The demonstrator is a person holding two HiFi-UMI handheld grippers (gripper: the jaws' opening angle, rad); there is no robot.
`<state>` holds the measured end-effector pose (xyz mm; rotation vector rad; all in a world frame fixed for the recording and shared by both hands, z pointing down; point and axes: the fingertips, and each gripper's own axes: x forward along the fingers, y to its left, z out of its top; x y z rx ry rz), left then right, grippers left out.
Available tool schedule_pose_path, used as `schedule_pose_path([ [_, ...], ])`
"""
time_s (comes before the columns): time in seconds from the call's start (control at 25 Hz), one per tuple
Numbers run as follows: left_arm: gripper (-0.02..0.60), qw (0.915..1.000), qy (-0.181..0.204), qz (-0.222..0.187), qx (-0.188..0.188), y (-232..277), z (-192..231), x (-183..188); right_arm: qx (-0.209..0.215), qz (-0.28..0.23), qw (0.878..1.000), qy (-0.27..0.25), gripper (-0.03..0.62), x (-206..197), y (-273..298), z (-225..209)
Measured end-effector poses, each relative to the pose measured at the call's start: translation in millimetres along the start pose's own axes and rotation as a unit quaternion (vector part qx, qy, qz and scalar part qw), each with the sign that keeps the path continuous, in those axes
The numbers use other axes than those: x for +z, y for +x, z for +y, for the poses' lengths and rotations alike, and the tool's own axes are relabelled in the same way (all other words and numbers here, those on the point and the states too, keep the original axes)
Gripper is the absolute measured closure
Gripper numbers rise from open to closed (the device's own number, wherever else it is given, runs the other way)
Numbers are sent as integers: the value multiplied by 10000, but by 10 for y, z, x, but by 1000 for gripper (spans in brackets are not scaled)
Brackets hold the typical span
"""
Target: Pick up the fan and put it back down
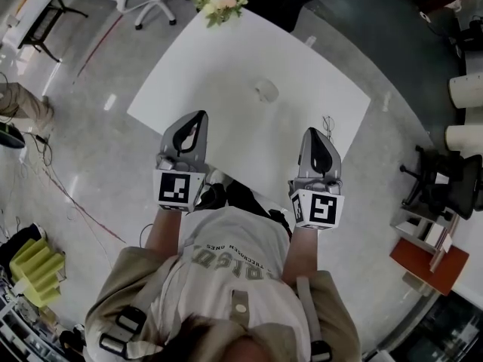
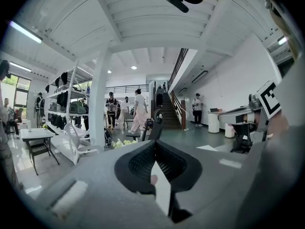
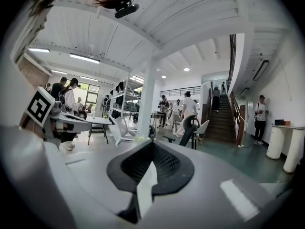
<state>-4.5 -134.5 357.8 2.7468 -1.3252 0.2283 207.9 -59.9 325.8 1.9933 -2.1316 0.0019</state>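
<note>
Person's forearms [image 1: 156,236] carry the left tongs [image 1: 198,121] and right tongs [image 1: 312,137], both closed and empty, over the near edge of the white tabletop [image 1: 226,62]; the small pale fan [image 1: 266,90] rests near its middle, apart from both.

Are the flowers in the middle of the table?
No, the flowers stand at the far end of the table.

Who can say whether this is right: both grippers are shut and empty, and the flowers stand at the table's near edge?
No: the head view shows the flowers at the far edge of the table. Left gripper and right gripper are shut and empty.
</note>
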Motion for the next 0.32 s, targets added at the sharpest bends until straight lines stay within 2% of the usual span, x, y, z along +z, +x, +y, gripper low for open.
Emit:
schedule_pose_path([
  [0.32, 571, 10000, -21, -21, 26, -7, 51, -45, 112, 83, 9999, -37, 594, -45, 53, 83],
])
